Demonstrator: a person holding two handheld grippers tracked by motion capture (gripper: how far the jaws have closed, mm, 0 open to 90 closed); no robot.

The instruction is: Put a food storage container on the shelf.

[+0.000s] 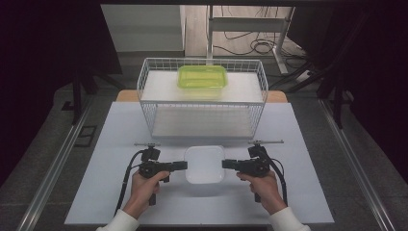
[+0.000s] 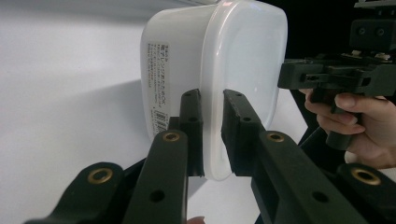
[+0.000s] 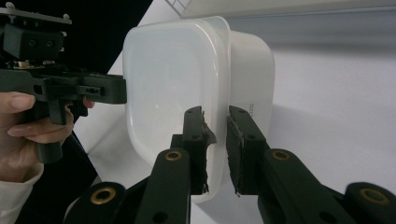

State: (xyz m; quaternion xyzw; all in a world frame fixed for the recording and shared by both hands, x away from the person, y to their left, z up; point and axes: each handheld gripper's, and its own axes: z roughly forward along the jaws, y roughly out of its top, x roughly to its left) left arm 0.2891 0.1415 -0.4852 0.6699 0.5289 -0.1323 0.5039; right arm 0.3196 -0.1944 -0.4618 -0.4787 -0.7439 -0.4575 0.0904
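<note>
White box (image 1: 205, 164) on table (image 1: 115, 144) | left tool (image 1: 182, 165) clamps its rim | right tool (image 1: 227, 164) clamps opposite rim

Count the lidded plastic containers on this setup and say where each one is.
2. A white container sits on the table, between both claws, gripped at its rim. A green container rests atop the wire rack. None seems hidden.

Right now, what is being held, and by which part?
The white lidded container, held at its rim: left gripper on one side edge, right gripper on the opposite.
</note>
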